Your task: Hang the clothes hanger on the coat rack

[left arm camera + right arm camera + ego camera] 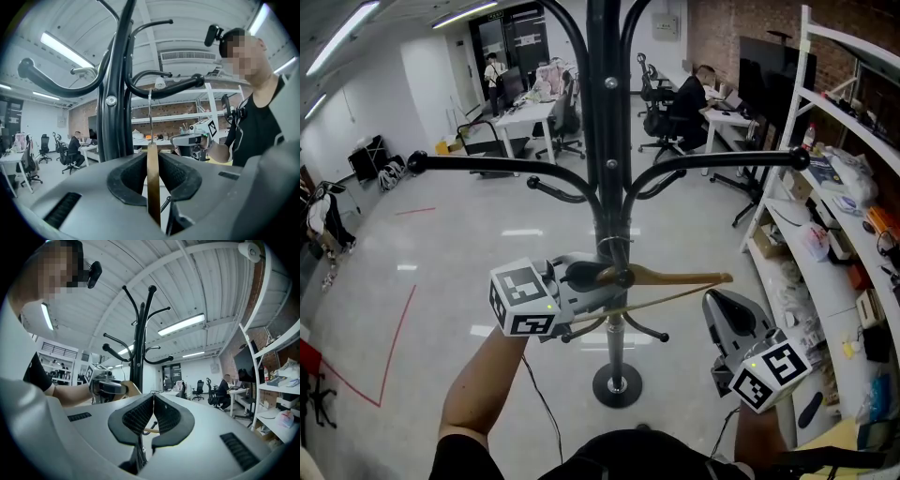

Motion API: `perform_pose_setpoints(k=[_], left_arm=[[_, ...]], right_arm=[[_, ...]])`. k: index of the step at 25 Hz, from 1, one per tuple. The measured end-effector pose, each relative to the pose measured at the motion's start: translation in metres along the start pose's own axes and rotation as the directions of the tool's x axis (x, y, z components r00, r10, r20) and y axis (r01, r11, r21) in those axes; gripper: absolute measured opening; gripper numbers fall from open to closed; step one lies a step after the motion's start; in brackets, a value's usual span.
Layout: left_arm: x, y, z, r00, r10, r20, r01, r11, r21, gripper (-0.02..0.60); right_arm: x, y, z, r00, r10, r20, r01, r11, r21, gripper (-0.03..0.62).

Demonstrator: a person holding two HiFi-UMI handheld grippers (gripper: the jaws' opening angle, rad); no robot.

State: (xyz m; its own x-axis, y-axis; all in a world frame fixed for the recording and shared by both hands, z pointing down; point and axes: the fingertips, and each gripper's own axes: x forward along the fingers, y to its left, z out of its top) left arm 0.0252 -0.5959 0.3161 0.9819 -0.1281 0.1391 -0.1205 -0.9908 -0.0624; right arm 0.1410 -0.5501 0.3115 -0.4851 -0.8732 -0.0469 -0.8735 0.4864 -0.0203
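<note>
L hand-held gripper (153, 164) is clamped on the wooden clothes hanger (675, 278), pads pressing both faces of its neck just below the wire hook (150, 112). In the left gripper view the wood stands edge-on btwn the jaws, and the wire runs straight up to a curved lower arm of the coat rack (607, 141). Can't tell whether the hook bears on that arm or only meets it. From the head view the hanger sits tight against the rack's black pole at the lower tier of arms, w/ its shoulder & bottom bar reaching out to the right, roughly level. R hand-held gripper (153, 401) has its jaws together, nothing pinched btwn them. It is held low, right of the pole, near the hanger's free end, nose toward the rack. The rack's round base (617, 384) stands on a glossy grey floor (469, 281) w/ red tape lines (398, 328). White shelving (853, 234) packed w/ odds & ends runs along the right. Farther back are desks w/ office chairs & seated people (686, 94).
</note>
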Motion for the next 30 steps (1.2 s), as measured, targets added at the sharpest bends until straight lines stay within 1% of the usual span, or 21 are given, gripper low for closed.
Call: perform_pose_setpoints(k=[3, 6, 9, 13, 15, 18, 20, 23, 25, 27, 28, 30], left_arm=[[-0.003, 0.0, 0.003, 1.0, -0.005, 0.022, 0.005, 1.0, 0.011, 0.064], [-0.01, 0.002, 0.008, 0.998, 0.008, 0.065, -0.009, 1.0, 0.025, 0.094], [-0.016, 0.003, 0.009, 0.997, 0.023, 0.076, -0.026, 0.999, 0.036, 0.106], [-0.018, 0.007, 0.01, 0.994, 0.061, 0.093, -0.063, 0.998, 0.026, 0.107], [-0.02, 0.01, 0.012, 0.992, 0.079, 0.1, -0.083, 0.996, 0.036, 0.117], [-0.027, 0.008, 0.02, 0.986, 0.078, 0.146, -0.084, 0.996, 0.04, 0.12], [-0.036, 0.005, 0.029, 0.976, 0.086, 0.198, -0.098, 0.994, 0.051, 0.12], [-0.055, -0.003, 0.036, 0.963, 0.121, 0.239, -0.147, 0.985, 0.091, 0.12], [-0.071, -0.007, 0.04, 0.948, 0.153, 0.278, -0.183, 0.979, 0.086, 0.12], [-0.089, -0.01, 0.04, 0.925, 0.205, 0.32, -0.237, 0.969, 0.065, 0.12], [-0.1, -0.011, 0.039, 0.908, 0.243, 0.34, -0.276, 0.96, 0.051, 0.119], [-0.124, -0.017, 0.032, 0.865, 0.338, 0.372, -0.365, 0.931, 0.002, 0.109]], right_arm=[[0.0, 0.003, -0.004, 1.0, 0.013, -0.016, -0.013, 1.0, -0.006, 0.006], [-0.002, 0.004, -0.007, 1.0, 0.015, -0.024, -0.015, 1.0, -0.005, 0.007], [-0.004, 0.006, -0.006, 1.0, 0.01, -0.02, -0.01, 1.0, -0.004, 0.006], [-0.007, 0.005, -0.005, 1.0, 0.01, -0.013, -0.01, 1.0, -0.005, 0.006], [-0.008, 0.006, -0.004, 1.0, 0.012, -0.011, -0.012, 1.0, -0.004, 0.007], [-0.01, 0.005, -0.002, 1.0, 0.008, -0.005, -0.008, 1.0, -0.004, 0.006], [-0.012, 0.004, -0.001, 1.0, 0.001, 0.002, -0.001, 1.0, 0.002, 0.006], [-0.016, 0.004, 0.002, 1.0, -0.008, 0.015, 0.008, 1.0, 0.016, 0.006], [-0.019, 0.004, 0.004, 1.0, -0.013, 0.024, 0.012, 1.0, 0.02, 0.006], [-0.021, 0.004, 0.005, 0.999, -0.019, 0.028, 0.018, 1.0, 0.018, 0.006], [-0.021, 0.004, 0.006, 0.999, -0.021, 0.028, 0.02, 1.0, 0.017, 0.006], [-0.022, 0.008, 0.006, 0.999, -0.026, 0.026, 0.025, 1.0, 0.018, 0.006]])
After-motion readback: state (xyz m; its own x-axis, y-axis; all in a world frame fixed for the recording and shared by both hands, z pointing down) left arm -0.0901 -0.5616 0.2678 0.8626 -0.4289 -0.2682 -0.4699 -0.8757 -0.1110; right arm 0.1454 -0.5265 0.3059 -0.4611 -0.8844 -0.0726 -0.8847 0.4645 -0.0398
